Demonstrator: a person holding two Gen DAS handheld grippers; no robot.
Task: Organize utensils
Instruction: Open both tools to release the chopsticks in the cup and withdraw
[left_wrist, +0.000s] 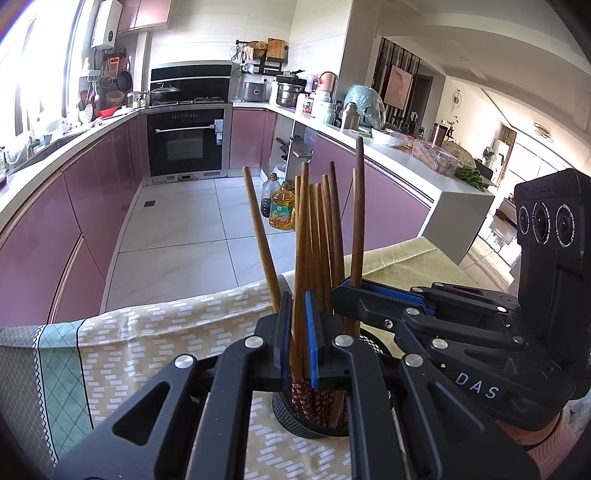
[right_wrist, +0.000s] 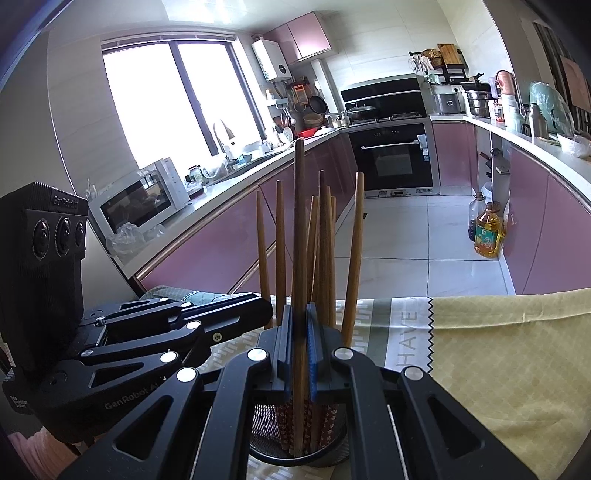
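Above one mesh cup (right_wrist: 299, 448), both tongs (left_wrist: 297, 332) (right_wrist: 300, 343) pinch wooden chopsticks (right_wrist: 300, 229)

Home kitchen: built-in oven (left_wrist: 185, 142), hob w/ wok (left_wrist: 164, 89), microwave (right_wrist: 142, 197), pink cabinets (left_wrist: 92, 177), sink.

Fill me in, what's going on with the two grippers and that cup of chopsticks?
A person is working two handheld grippers over a black mesh holder full of wooden chopsticks on a cloth-covered table. The left gripper is closed on a small bunch of chopsticks above the holder's rim. The right gripper is closed on a single taller chopstick. All the chopsticks stand roughly upright with their lower ends in the holder, and one leans out to the side.
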